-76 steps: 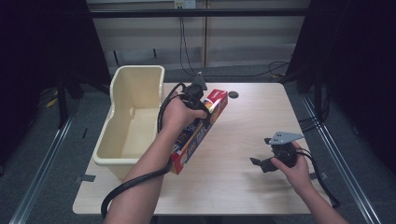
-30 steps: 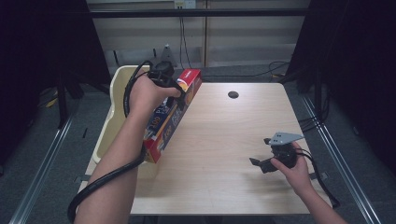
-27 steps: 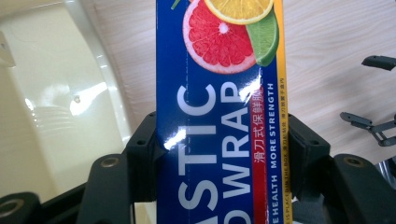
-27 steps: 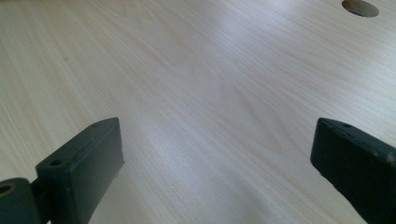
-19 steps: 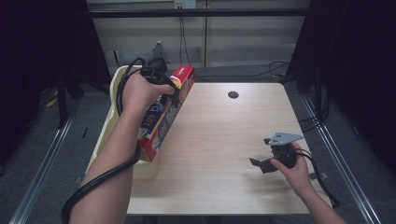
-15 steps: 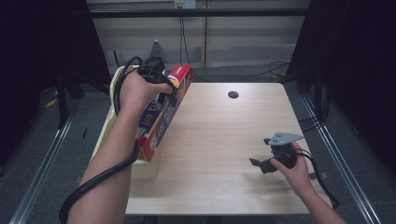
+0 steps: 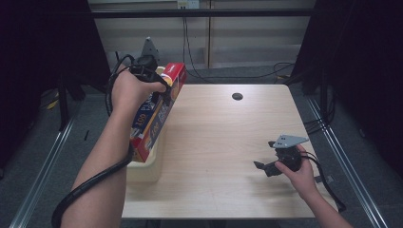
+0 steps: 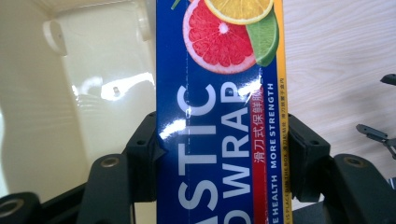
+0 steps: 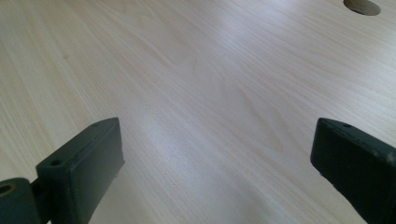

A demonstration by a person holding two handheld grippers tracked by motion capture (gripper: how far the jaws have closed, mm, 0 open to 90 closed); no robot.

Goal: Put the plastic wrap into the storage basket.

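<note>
A long blue, red and yellow plastic wrap box (image 7: 156,116) hangs tilted over the cream bin (image 7: 142,172) at the table's left edge, its red end pointing away. My left gripper (image 7: 164,94) is shut on it near the far end. In the left gripper view the two black jaws press on both sides of the box (image 8: 219,93), held by the left gripper (image 8: 219,154), with the bin's inside (image 8: 70,116) beneath. My right gripper (image 7: 263,167) rests low on the right side of the table, open. Bare wood lies between the jaws of the right gripper (image 9: 215,158).
The light wooden table (image 7: 214,137) has a round cable hole (image 7: 237,96) near its far edge, which also shows as a hole (image 9: 362,5) in the right gripper view. Black curtains and cables surround the table; metal rails run along the floor on both sides.
My left hand has carried the box from the table's middle leftward and slightly up, so it now hangs over the bin. The right hand and its gripper have stayed put.
</note>
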